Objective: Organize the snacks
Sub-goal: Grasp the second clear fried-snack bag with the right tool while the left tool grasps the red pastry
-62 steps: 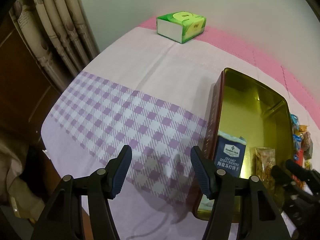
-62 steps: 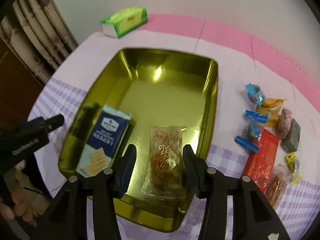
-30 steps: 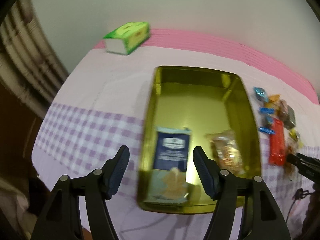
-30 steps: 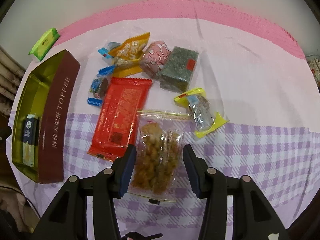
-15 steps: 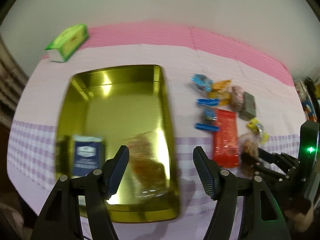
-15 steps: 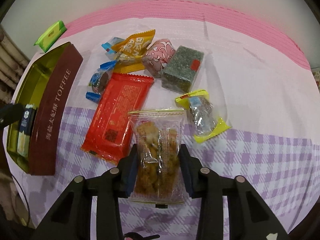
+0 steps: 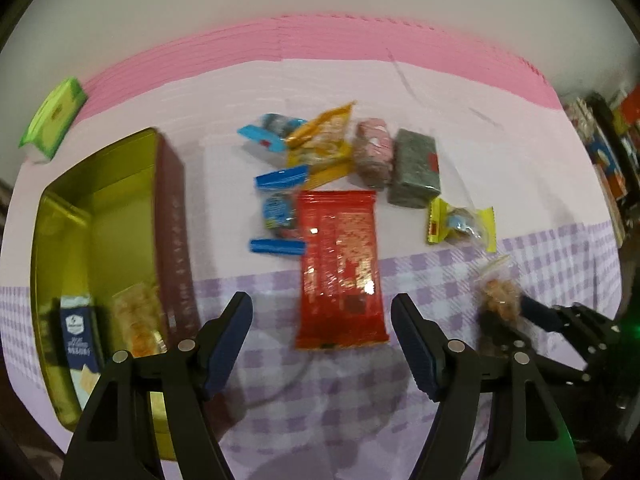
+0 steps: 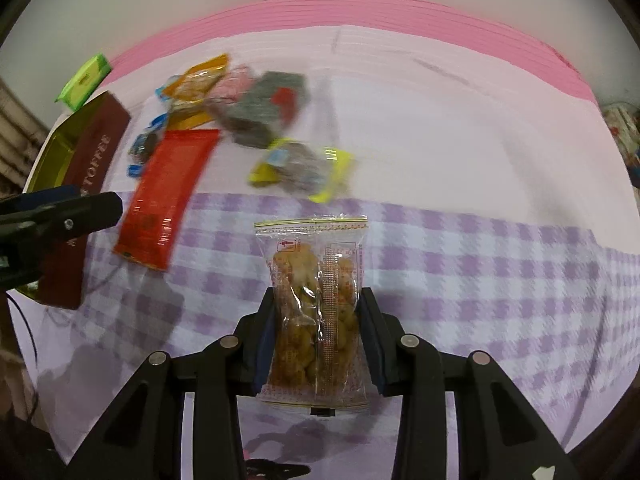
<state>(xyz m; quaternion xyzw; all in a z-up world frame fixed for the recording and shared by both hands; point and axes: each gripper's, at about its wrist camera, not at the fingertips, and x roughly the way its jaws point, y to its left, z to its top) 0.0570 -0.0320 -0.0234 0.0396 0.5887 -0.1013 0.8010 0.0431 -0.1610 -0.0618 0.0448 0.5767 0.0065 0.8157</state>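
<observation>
My right gripper (image 8: 317, 296) is shut on a clear bag of fried snacks (image 8: 314, 320), held just above the purple checked cloth. The left wrist view shows the same bag (image 7: 498, 292) at the right. My left gripper (image 7: 320, 308) hovers over the near end of a red packet (image 7: 340, 256). Its jaws are opening and the pads touch nothing. At the left stands the gold tin (image 7: 100, 216), which holds a blue cracker pack (image 7: 78, 332) and a clear snack bag (image 7: 138, 320).
Loose snacks lie beyond the red packet: blue candies (image 7: 278, 208), an orange pack (image 7: 324, 140), a pink one (image 7: 374, 152), a dark green block (image 7: 416, 168), a yellow-ended wrapper (image 7: 460, 224). A green tissue box (image 7: 54, 118) sits far left. Shelves crowd the right edge.
My right gripper closed on the clear bag and lifted it off the cloth. My left gripper swept right, from over the tin to over the red packet.
</observation>
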